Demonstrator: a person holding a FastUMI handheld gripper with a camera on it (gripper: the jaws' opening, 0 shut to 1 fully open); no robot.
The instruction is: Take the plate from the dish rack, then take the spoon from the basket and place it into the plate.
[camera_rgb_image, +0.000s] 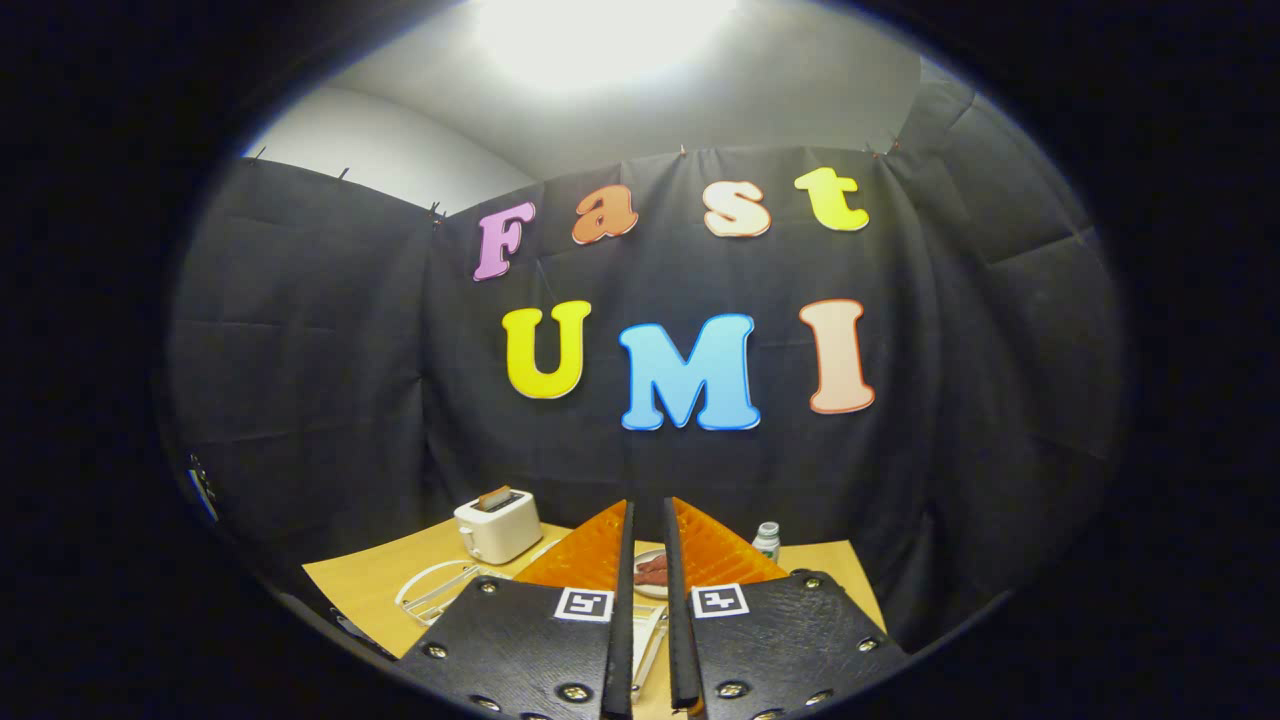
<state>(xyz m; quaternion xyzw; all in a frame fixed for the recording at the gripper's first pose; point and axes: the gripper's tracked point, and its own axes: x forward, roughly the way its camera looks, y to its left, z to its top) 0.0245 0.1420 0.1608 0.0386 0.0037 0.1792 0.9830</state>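
My gripper (649,503) is raised above the wooden table (380,580) and points at the booth's wall. Its two orange fingers (590,550) stand close together with only a narrow slit between them and nothing held. Through that slit, beyond the fingers, shows part of a white plate (650,588) with reddish-brown pieces on it. A white wire dish rack (437,590) lies on the table just left of the fingers, and more white wire (648,630) shows low in the slit. The fingers and the gripper body hide most of the table behind them.
A white toaster (497,525) with a slice in its slot stands at the table's back left. A small white bottle with a green label (767,540) stands at the back, right of the fingers. The black cloth wall closes in behind the table.
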